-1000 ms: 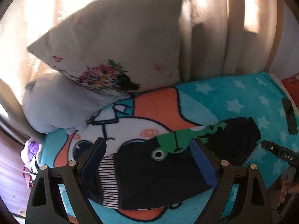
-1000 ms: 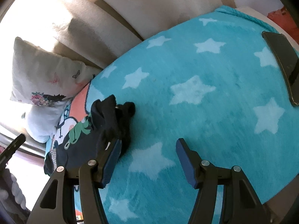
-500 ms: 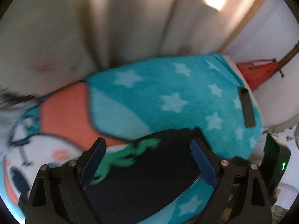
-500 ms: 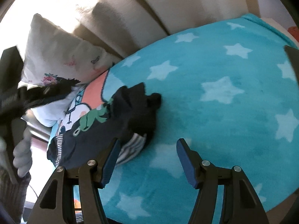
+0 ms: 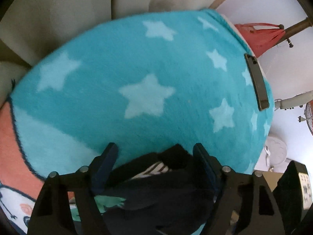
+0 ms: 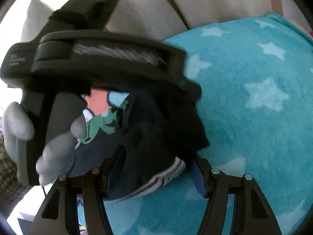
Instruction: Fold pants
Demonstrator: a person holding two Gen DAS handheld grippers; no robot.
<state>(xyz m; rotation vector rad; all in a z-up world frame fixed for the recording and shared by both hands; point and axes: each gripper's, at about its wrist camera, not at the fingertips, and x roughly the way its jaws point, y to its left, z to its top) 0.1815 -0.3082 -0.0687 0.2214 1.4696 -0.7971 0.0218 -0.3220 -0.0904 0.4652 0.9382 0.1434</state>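
The dark navy pants (image 6: 156, 129) with a green print and striped cuffs lie bunched on the turquoise star blanket (image 6: 254, 98). In the left wrist view the pants (image 5: 156, 195) lie between the open fingers of my left gripper (image 5: 155, 154), their end and a striped cuff (image 5: 156, 169) at the fingertips. My right gripper (image 6: 159, 152) is open, its fingers on either side of the pants' cuff end. The body of my left gripper (image 6: 97, 62), held by a gloved hand, fills the upper left of the right wrist view, right above the pants.
A dark flat phone-like object (image 5: 256, 82) lies near the blanket's right edge. Beige curtains (image 5: 78, 5) hang behind the bed. A red cloth (image 5: 260, 35) and a fan stand beyond the bed's right side. A pillow (image 6: 33, 19) shows at far left.
My left gripper has swung right and dropped low over the pants' leg end. My right gripper has closed in on the same end. The pants have bunched further, with the cuff between the right fingers.
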